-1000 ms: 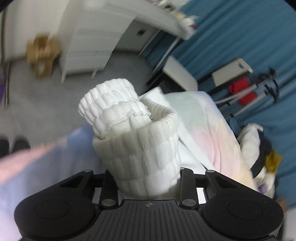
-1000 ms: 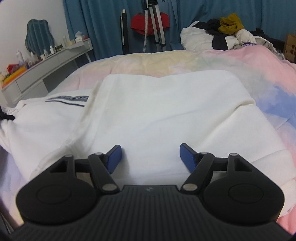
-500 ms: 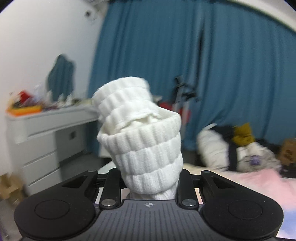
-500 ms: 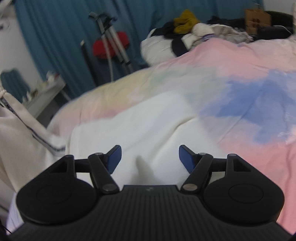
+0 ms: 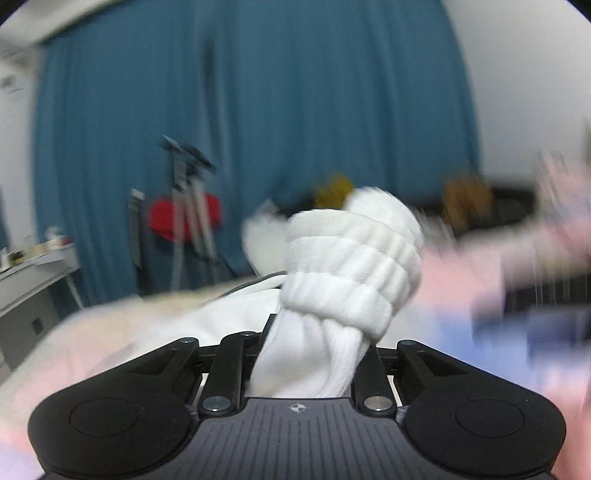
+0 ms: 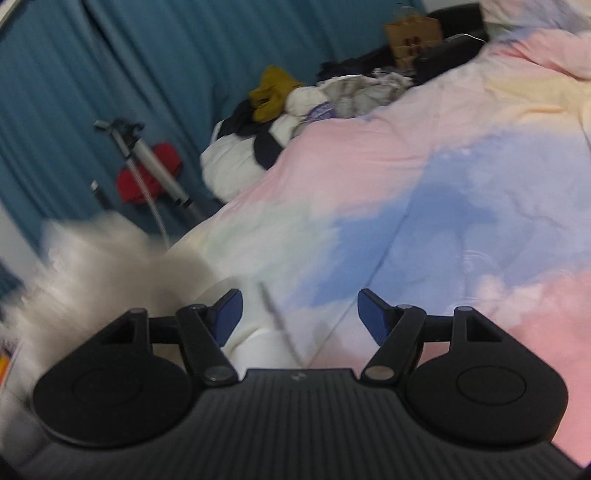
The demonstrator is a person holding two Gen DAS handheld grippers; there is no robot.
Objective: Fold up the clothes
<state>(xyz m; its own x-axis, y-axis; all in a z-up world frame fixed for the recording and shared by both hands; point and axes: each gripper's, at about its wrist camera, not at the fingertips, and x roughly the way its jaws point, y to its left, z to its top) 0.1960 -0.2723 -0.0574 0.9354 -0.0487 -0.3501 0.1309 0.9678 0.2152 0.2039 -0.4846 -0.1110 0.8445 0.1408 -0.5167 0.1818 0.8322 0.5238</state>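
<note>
Blue curtain fills the back of the room, and everything below is placed against the bed, whose pastel cover of pink, blue and cream serves as the folding surface.

Left of the bed, against the curtain, stands one tripod with one red thing behind it; what that red thing is I cannot tell. A grey desk with small clutter sits further left, seen only from the left wrist.

Over the bed's near edge the left gripper has a white ribbed cuff pinched between its jaws. They have just been closing and are now narrow, squeezing the bunched cloth, probably so the sleeve can be carried across the garment for a fold. The rest of the white garment trails down from the cuff onto the bed; in the right wrist view it shows as a blurred white mass at the bed's left edge.

Right gripper hangs above the bed's middle, jaws wide apart and gripping nothing, seemingly free to steady or smooth the cloth.

At the bed's far end lies one heap of unfolded clothes, likely waiting their turn, with one brown paper bag beyond it.

Count: two grippers, one garment in hand, one heap.
</note>
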